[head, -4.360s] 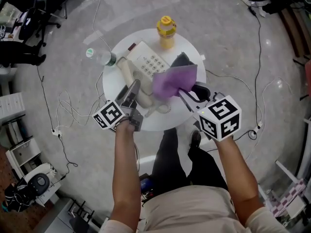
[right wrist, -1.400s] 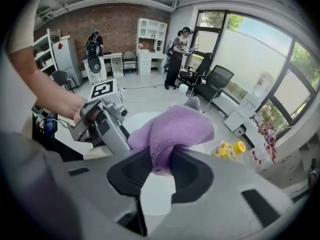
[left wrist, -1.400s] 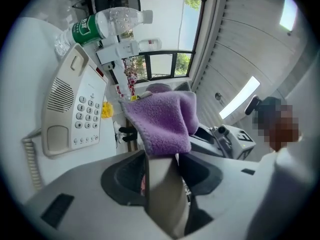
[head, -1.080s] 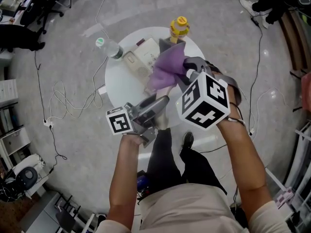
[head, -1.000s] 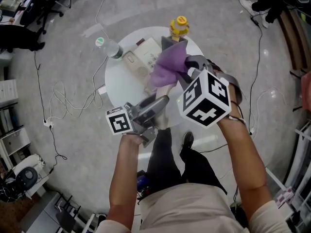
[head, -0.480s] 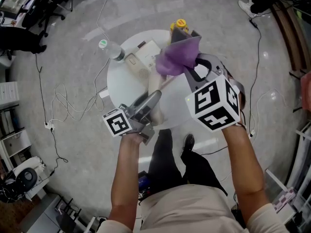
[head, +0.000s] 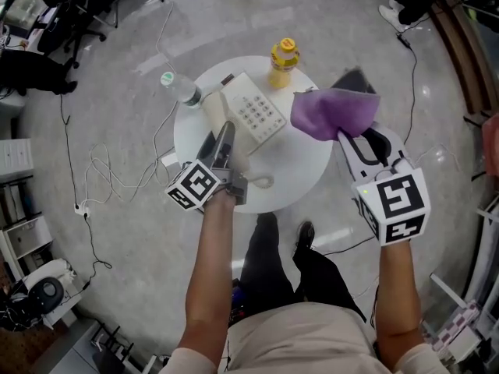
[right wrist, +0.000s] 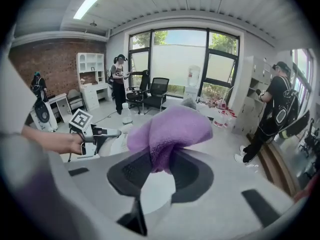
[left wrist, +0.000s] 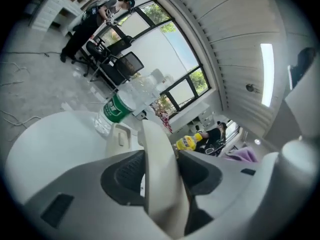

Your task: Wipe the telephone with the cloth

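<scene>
Cream push-button telephone [head: 256,114] sits on round white table [head: 300,170]. Left gripper [head: 224,141] clamps its cream handset [left wrist: 160,184]. Right gripper [head: 352,140] pinches bunched purple cloth [head: 331,113] beside the table.

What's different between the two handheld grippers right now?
The left gripper clamps the cream telephone handset; the right gripper pinches a bunched purple cloth. The left gripper is over the white table; the right gripper is out by its right edge. Both are shut on something.
</scene>
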### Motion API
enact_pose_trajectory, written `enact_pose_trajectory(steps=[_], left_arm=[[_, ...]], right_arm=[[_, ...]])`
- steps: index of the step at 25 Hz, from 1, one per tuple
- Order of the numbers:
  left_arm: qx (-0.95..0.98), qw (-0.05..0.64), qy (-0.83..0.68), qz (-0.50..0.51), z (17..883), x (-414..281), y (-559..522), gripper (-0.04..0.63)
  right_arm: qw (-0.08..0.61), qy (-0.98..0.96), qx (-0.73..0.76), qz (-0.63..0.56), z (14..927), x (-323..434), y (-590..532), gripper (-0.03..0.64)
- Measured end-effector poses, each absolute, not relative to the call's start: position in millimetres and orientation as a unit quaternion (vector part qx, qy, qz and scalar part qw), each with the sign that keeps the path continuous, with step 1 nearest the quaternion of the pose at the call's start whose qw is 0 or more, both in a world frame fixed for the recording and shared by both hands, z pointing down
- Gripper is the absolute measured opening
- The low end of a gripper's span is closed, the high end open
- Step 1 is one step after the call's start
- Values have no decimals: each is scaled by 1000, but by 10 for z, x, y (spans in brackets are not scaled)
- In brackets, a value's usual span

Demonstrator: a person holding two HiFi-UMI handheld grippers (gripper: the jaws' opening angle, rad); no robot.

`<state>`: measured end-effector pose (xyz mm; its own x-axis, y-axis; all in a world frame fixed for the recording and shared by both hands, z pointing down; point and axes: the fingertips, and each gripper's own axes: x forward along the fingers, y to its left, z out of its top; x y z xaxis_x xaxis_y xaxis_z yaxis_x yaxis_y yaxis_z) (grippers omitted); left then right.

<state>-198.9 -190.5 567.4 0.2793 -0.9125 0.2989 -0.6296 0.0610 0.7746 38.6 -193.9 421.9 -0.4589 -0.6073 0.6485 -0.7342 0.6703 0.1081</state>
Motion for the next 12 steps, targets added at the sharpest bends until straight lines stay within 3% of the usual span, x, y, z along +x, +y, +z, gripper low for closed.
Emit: enact_pose_trajectory(steps=[5, 12], left_arm=[[611, 453, -636, -131, 6020, -2045, -1952, 202], [572, 402, -710, -80, 6165, -2240, -1960, 202]], right_arm=[[350, -838, 403, 110, 4385, 575, -1829, 95], [366, -832, 398, 123, 4567, 645, -1680, 95]])
